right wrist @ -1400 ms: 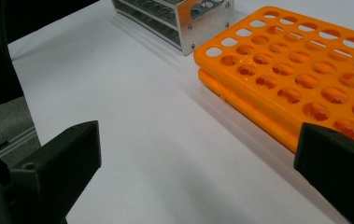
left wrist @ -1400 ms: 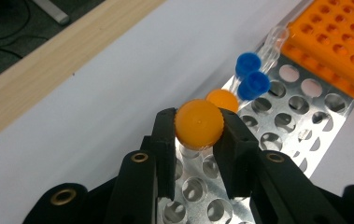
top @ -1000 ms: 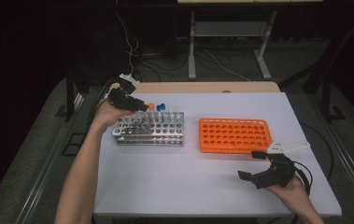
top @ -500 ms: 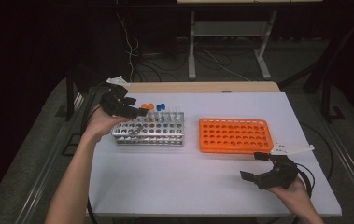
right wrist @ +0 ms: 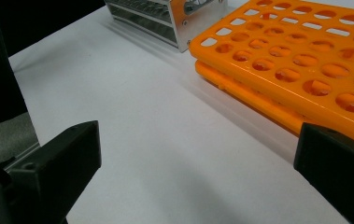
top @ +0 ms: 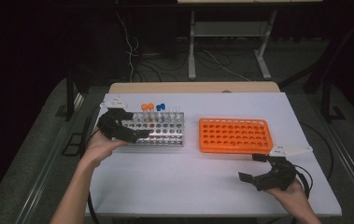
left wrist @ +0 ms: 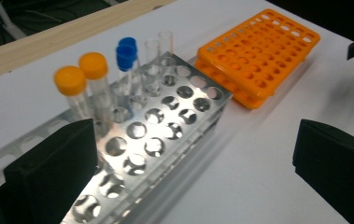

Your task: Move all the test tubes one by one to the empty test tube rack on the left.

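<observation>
A metal tube rack [top: 165,133] stands left of centre. Its back rows hold two orange-capped tubes [top: 147,108], two blue-capped tubes [top: 160,108] and a pair of clear uncapped tubes [left wrist: 159,46]. My left gripper [top: 134,127] is open over the rack's front-left corner, one jaw above the rack [left wrist: 165,121] and the other over the table, with nothing between them. An orange rack [top: 235,135] with no tubes in it lies to the right. My right gripper [top: 251,168] hangs open just in front of the orange rack's [right wrist: 305,65] near edge, holding nothing.
The white table [top: 188,182] runs wide between the two hands. A wooden strip [top: 193,87] borders its far edge. Beyond it stand cables and table legs [top: 191,51] on a dark floor. The metal rack's end [right wrist: 165,18] shows far off in the right gripper view.
My left gripper has come from behind the metal rack's left end toward the person, to its front-left corner. The right gripper has hardly moved.
</observation>
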The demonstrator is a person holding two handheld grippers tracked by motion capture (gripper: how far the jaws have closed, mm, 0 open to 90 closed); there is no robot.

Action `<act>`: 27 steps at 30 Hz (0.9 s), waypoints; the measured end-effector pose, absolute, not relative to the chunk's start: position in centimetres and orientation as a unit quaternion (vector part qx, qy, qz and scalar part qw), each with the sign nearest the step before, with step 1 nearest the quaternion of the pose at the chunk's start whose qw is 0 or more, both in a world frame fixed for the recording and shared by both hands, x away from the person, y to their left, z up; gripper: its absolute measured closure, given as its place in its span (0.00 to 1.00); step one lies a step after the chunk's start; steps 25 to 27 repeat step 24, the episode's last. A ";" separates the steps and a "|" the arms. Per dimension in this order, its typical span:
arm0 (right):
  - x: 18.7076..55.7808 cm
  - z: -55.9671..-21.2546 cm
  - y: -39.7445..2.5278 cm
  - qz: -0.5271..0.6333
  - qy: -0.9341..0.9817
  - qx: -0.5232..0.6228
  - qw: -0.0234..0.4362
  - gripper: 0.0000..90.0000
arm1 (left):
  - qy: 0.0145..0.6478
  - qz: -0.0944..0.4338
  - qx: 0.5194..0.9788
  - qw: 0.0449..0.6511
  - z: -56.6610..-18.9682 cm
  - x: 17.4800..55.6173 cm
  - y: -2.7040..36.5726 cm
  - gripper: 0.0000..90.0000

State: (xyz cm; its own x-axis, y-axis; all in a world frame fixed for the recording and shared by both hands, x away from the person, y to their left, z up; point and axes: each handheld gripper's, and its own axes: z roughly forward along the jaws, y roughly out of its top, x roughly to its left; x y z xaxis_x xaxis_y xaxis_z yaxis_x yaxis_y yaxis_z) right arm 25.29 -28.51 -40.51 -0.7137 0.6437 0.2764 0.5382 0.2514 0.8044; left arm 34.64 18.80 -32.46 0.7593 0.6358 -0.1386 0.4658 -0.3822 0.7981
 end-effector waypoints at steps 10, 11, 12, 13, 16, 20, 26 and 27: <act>25.1 -40.6 -28.6 0.486 0.787 0.376 0.053 0.00 | 0.324 0.092 0.815 0.471 -35.3 30.9 18.7 0.00; 25.0 -40.6 -28.6 0.485 0.787 0.377 0.053 0.00 | 0.324 0.090 0.814 0.474 -35.5 30.7 18.6 0.00; 25.0 -40.7 -28.6 0.485 0.787 0.377 0.053 0.00 | 0.323 0.091 0.813 0.476 -35.8 30.3 18.6 0.00; 25.0 -40.7 -28.6 0.484 0.788 0.377 0.052 0.00 | 0.322 0.091 0.812 0.478 -36.1 30.0 18.5 0.00; 24.9 -40.7 -28.6 0.485 0.787 0.378 0.052 0.00 | 0.323 0.088 0.808 0.484 -37.0 29.2 18.5 0.00; 24.8 -40.7 -28.6 0.486 0.785 0.381 0.051 0.00 | 0.321 0.086 0.806 0.489 -37.9 28.4 18.3 0.00; 24.8 -40.8 -28.7 0.486 0.785 0.382 0.051 0.00 | 0.316 0.080 0.808 0.490 -38.7 28.0 18.1 0.00; 24.8 -40.8 -28.7 0.486 0.785 0.382 0.051 0.00 | 0.316 0.080 0.808 0.490 -38.7 28.0 18.1 0.00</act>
